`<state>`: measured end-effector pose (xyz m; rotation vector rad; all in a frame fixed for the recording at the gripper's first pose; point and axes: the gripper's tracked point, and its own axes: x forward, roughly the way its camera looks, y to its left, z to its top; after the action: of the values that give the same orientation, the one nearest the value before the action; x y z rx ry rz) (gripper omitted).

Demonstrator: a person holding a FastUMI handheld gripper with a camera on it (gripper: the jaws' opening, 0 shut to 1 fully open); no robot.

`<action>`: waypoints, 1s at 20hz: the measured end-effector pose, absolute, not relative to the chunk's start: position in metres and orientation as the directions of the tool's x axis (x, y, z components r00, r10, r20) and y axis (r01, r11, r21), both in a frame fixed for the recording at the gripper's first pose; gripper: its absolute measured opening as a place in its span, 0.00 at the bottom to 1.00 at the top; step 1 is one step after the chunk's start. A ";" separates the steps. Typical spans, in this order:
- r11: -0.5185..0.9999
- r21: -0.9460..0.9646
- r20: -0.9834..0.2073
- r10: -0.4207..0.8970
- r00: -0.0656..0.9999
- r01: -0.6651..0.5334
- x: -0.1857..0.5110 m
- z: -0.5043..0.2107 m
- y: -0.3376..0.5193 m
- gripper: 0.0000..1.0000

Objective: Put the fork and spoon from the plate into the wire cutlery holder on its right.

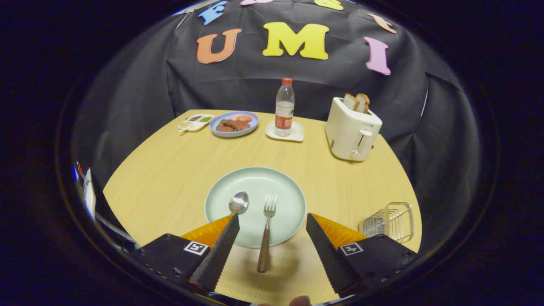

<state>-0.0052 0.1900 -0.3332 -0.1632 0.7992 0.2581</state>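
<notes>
Table [170, 170]: 1 fork [267, 229], 1 spoon [238, 202], tool [272, 223] spread.

Pretty even overhead light on the pale wooden round table [170, 170], soft shadow under the brown-handled steel fork [266, 229] (heavy fisheye bending toward the edges), bottom of the frame slightly blurry.

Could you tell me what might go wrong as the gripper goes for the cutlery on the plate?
The gripper is open, the fork between its fingers. Its handle overhangs the plate rim, so pressing there might tip it. The spoon lies close by one fingertip, so closing may knock it. The wire cutlery holder stands near the table edge; a bump might push it off.
</notes>
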 end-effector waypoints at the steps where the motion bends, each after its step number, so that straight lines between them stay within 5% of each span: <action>1: 0.955 -0.046 -0.738 0.164 0.654 -0.292 -0.005 -0.342 0.192 0.96; 4: 0.953 -0.042 -0.767 0.162 0.621 -0.300 -0.002 -0.366 0.199 0.95; 7: 0.958 -0.022 -0.798 0.156 0.581 -0.287 0.002 -0.386 0.202 0.74; 14: 0.965 -0.033 -0.847 0.110 0.521 -0.259 0.006 -0.411 0.198 0.49; 17: 0.970 -0.027 -0.863 0.099 0.496 -0.242 0.007 -0.418 0.197 0.22; 18: 0.972 -0.048 -0.864 0.074 0.497 -0.229 0.009 -0.418 0.193 0.22; 19: 0.973 -0.041 -0.868 0.078 0.491 -0.227 0.010 -0.418 0.192 0.09; 20: 0.973 -0.030 -0.875 0.085 0.477 -0.228 0.008 -0.417 0.192 0.10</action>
<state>0.0084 0.1918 -0.4172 -0.1494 1.0572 0.1918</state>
